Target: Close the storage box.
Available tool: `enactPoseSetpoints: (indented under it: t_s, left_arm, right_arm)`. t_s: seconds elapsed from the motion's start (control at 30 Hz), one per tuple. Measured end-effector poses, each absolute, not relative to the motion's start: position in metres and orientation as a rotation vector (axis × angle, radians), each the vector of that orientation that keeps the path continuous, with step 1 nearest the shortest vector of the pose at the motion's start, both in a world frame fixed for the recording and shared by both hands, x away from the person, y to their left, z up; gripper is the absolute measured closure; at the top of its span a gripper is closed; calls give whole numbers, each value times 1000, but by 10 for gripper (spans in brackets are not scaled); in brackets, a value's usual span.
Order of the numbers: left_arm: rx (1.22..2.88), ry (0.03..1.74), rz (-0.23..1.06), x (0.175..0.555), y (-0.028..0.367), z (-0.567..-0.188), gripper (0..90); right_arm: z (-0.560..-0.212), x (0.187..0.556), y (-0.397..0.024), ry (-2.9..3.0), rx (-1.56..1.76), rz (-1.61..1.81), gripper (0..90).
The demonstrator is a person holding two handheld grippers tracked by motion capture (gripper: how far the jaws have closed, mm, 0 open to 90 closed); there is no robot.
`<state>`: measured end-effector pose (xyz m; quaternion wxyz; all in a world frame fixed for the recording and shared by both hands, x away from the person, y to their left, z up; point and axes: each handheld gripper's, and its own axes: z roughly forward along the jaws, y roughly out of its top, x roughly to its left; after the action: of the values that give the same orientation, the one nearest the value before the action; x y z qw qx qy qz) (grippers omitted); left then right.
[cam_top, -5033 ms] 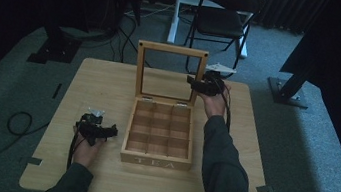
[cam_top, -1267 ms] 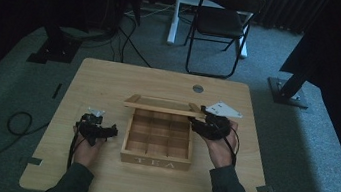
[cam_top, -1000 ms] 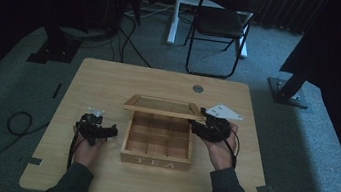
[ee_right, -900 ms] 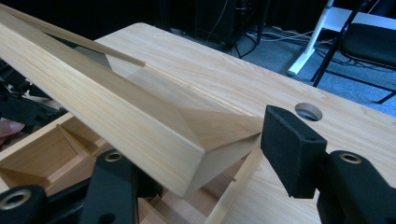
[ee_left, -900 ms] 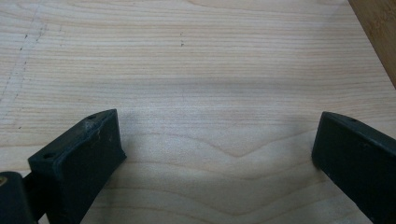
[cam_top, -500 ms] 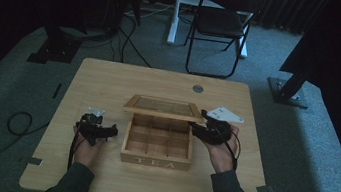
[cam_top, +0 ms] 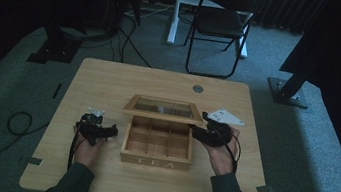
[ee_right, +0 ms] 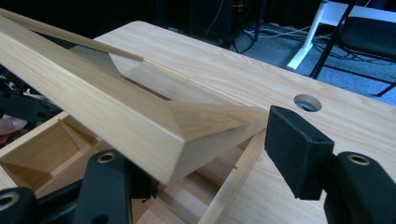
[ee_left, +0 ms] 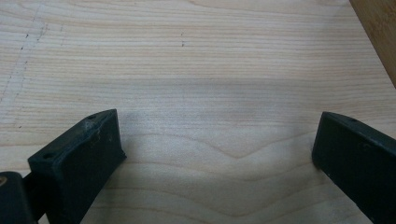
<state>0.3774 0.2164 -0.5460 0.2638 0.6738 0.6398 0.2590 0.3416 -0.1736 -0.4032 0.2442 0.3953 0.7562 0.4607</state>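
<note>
At centre frame, the wooden tea box [cam_top: 157,143] is nearly shut, its glass-paned lid [cam_top: 163,108] hanging low. My right gripper [cam_top: 197,130] has just been opening around the lid's corner, no longer pinching it. My left gripper [cam_top: 112,131] rests wide and empty. Next, lower the lid flush.

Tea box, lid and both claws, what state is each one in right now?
Tea box: open, compartments look empty.
Lid: half lowered, corner between the right claw's jaws.
Right claw: jaws just opening, apparently not clamping the lid.
Left claw: open, nothing between its jaws.
</note>
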Motion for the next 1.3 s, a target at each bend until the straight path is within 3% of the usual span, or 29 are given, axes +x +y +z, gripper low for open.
enactPoseSetpoints:
  t_s: [0.9,1.3]
  left_arm:
    - [1823,1731,700,377,216,-546,17]
    - [1823,1730,701,377,216,-546,17]
  right_arm:
    - [-423,328,-176,2083,1115,1259,378]
    - [-423,320,-179,2100,1090,1274,418]
